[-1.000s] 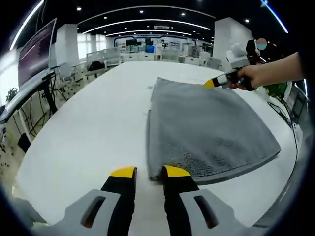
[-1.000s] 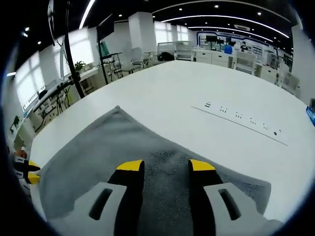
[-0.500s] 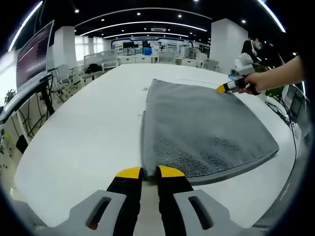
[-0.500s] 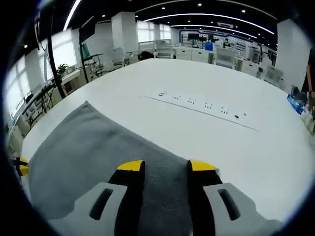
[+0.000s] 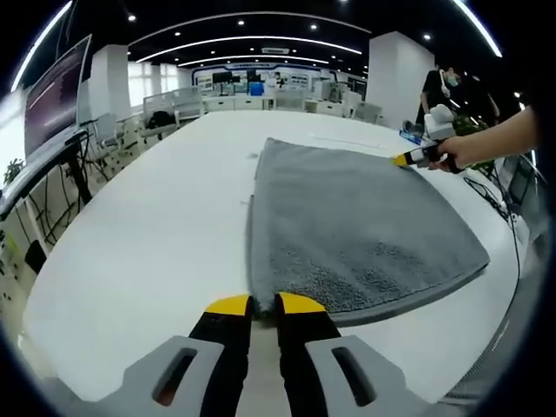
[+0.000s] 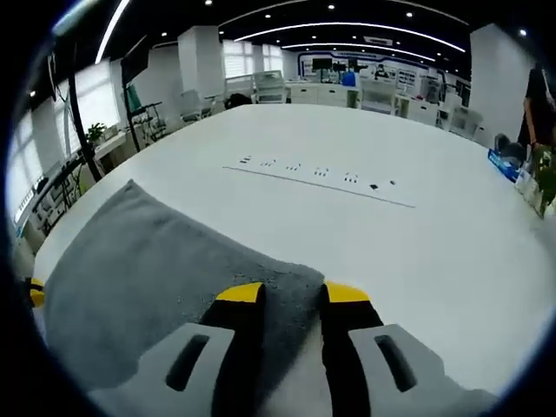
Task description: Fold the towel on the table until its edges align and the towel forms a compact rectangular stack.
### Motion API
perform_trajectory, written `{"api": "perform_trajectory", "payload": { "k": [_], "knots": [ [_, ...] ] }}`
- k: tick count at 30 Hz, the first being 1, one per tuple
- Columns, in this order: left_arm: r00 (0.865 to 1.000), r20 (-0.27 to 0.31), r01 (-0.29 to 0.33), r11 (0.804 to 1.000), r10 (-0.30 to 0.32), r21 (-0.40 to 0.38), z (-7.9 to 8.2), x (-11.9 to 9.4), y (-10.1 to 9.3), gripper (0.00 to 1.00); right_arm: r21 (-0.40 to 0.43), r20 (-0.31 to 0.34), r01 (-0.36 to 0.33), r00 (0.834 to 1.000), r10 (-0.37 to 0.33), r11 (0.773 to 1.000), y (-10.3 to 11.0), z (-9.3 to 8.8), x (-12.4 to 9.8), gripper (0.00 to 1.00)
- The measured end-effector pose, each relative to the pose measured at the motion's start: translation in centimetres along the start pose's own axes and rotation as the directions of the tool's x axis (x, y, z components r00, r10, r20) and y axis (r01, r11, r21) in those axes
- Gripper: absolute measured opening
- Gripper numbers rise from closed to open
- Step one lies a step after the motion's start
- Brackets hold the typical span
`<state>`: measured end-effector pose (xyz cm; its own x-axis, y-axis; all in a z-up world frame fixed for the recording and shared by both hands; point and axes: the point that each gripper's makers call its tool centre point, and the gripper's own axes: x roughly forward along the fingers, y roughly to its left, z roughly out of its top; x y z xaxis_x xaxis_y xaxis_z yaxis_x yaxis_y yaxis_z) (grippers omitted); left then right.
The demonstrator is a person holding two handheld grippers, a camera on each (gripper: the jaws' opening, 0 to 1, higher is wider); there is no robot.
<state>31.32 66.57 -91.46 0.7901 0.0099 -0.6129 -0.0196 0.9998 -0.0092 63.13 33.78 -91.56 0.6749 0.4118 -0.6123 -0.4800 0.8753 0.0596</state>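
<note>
Gray towel (image 5: 365,221) flat toward the table's (image 5: 148,226) near edge, broad bare white all round, left gripper (image 5: 254,304) pinching its near corner, right gripper (image 6: 294,294) clamped on the far one.

Grey towel (image 6: 165,278): lies flat on the white table (image 6: 417,252), spreading from the view's lower middle out to the left, nap coarse near the camera. Right gripper (image 6: 291,294): yellow-tipped black jaws rising from the bottom, drawn close together with the towel's near corner pinched between them. Left gripper (image 6: 35,293): a small yellow tip at the towel's far left edge, too small to read. Row of small dark marks (image 6: 317,174): along a thin line on the table beyond the towel. Background: desks, chairs, ceiling strip lights, a person at the right edge.
</note>
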Motion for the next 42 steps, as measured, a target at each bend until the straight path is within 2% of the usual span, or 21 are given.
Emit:
{"api": "perform_trajectory", "payload": {
  "k": [4, 9, 12, 15, 21, 26, 28, 33, 36, 37, 38, 42],
  "knots": [
    [1.0, -0.015, 0.008, 1.0, -0.007, 0.019, 0.0, 0.1, 0.0, 0.1, 0.037, 0.013, -0.001, 1.0, 0.001, 0.999, -0.1, 0.2, 0.0, 0.15],
    [0.999, -0.038, 0.04, 0.998, -0.039, 0.043, 0.3, 0.5, -0.9, 0.09, 0.012, 0.0, -0.029, 1.0, 0.029, 1.0, -0.5, 0.0, -0.4, 0.08],
    [0.997, -0.05, 0.059, 0.997, -0.057, 0.051, 0.4, 0.7, -1.5, 0.09, 0.031, -0.002, -0.022, 1.0, 0.022, 0.999, -1.5, -0.2, -1.1, 0.07],
    [0.994, -0.067, 0.093, 0.992, -0.088, 0.083, 0.5, 1.0, -2.7, 0.09, 0.03, -0.005, -0.006, 1.0, 0.006, 1.0, -2.7, -0.7, -2.0, 0.07],
    [0.983, -0.084, 0.172, 0.974, -0.161, 0.145, 1.0, 1.2, -6.6, 0.08, 0.031, -0.019, 0.033, 0.999, -0.032, 0.999, -5.9, -2.0, -3.6, 0.07],
    [0.964, -0.126, 0.256, 0.946, -0.234, 0.201, 0.9, 0.9, -10.6, 0.08, 0.039, -0.024, 0.061, 0.998, -0.06, 0.997, -9.3, -3.1, -4.9, 0.07],
    [0.959, -0.133, 0.277, 0.934, -0.252, 0.225, 0.7, 0.7, -11.6, 0.08, 0.037, -0.026, 0.067, 0.997, -0.066, 0.997, -10.1, -3.3, -5.4, 0.08],
    [0.935, -0.174, 0.347, 0.902, -0.31, 0.257, -0.1, -0.1, -15.1, 0.08, -0.031, -0.038, 0.074, 0.996, -0.075, 0.997, -12.9, -4.1, -6.3, 0.08],
    [0.915, -0.198, 0.397, 0.869, -0.351, 0.296, -0.4, -0.5, -17.5, 0.08, -0.019, -0.033, 0.079, 0.996, -0.08, 0.997, -14.5, -4.5, -6.9, 0.08],
    [0.907, -0.209, 0.418, 0.848, -0.366, 0.327, -0.5, -0.7, -18.5, 0.07, -0.005, -0.029, 0.082, 0.996, -0.082, 0.997, -14.9, -4.6, -7.1, 0.08],
    [0.899, -0.222, 0.433, 0.835, -0.377, 0.34, -0.7, -0.9, -19.3, 0.07, 0.004, -0.025, 0.083, 0.996, -0.083, 0.997, -15.3, -4.8, -7.3, 0.08],
    [0.888, -0.243, 0.458, 0.807, -0.391, 0.373, -1.0, -1.1, -21.2, 0.07, 0.017, -0.014, 0.088, 0.996, -0.088, 0.996, -16.9, -5.4, -8.2, 0.09]
  ]
}}
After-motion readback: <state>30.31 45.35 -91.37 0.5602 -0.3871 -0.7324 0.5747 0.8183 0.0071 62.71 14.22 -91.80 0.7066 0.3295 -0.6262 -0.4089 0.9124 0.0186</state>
